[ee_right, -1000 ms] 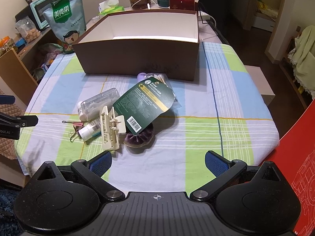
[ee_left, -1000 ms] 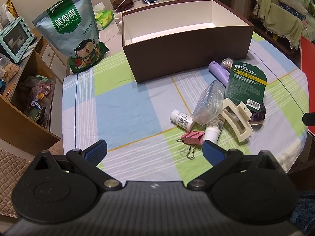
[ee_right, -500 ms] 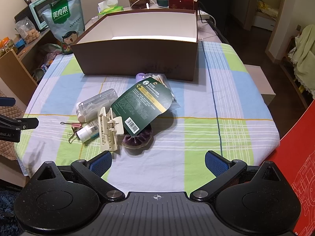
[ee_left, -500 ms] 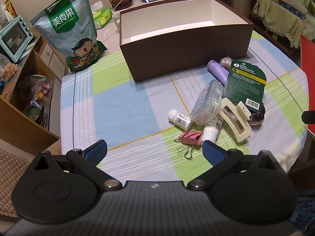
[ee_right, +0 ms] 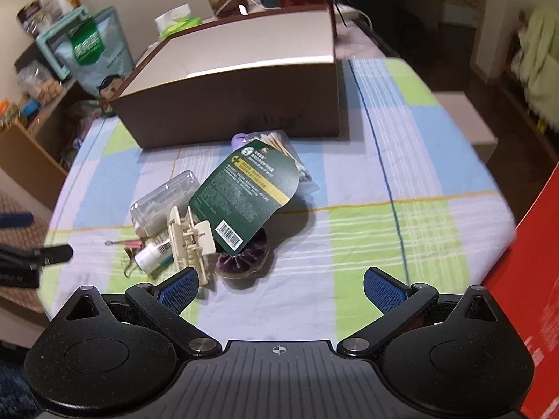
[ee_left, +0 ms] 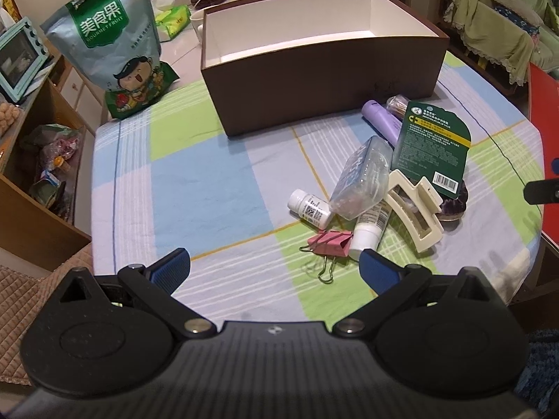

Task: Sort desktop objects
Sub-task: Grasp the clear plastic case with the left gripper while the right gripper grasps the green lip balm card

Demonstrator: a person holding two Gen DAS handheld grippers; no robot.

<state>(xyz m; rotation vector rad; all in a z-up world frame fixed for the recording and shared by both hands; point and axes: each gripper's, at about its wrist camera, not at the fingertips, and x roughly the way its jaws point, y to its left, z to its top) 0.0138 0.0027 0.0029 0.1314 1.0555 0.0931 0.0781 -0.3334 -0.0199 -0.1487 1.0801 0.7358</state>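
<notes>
The left hand-held gripper (ee_left: pixel 274 267) and the right hand-held gripper (ee_right: pixel 277 288) both hover spread wide, holding nothing, above the desk (ee_left: pixel 209 181), near the cream hair claw (ee_right: pixel 188 241).

Both wrist fisheyes look down and forward over the checked tablecloth (ee_left: pixel 209 181) (ee_right: pixel 401 174), the left from the near-left with the open brown cardboard box (ee_left: pixel 325 80) upper centre, the right from the near-right, sharing that box (ee_right: pixel 237 97) and the clutter before it.
</notes>
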